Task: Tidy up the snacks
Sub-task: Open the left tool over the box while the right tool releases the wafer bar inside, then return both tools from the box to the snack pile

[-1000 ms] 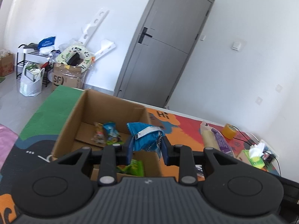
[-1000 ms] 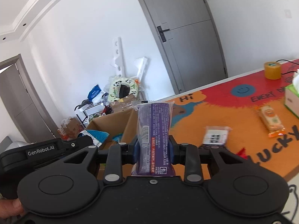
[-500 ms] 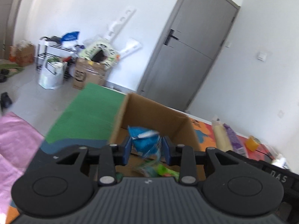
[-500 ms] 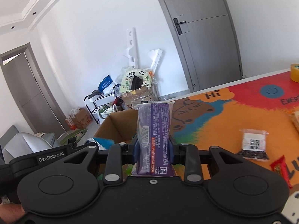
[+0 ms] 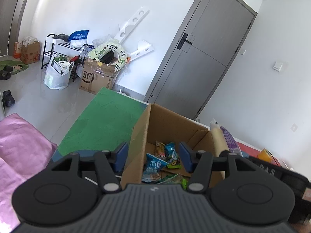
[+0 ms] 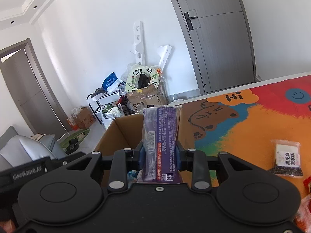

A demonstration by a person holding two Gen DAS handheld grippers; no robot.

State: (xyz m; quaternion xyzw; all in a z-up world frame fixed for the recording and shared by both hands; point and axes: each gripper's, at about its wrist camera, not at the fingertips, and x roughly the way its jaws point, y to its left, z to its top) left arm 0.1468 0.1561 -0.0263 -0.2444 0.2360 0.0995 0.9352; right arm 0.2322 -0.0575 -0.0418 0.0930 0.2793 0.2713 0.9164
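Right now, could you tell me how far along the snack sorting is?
Several packets, including a blue snack bag, already lie inside the cardboard box. The left gripper, its jaws just opened, holds nothing above the box. The right gripper is clamped on a purple packet near the box. Left to do: that packet, plus a black sesame pack on the colourful mat.

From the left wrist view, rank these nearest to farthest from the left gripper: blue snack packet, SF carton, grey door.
1. Blue snack packet, inside the cardboard box just beyond the open left gripper.
2. SF carton, on the floor, upper left.
3. Grey door, far wall, upper right.
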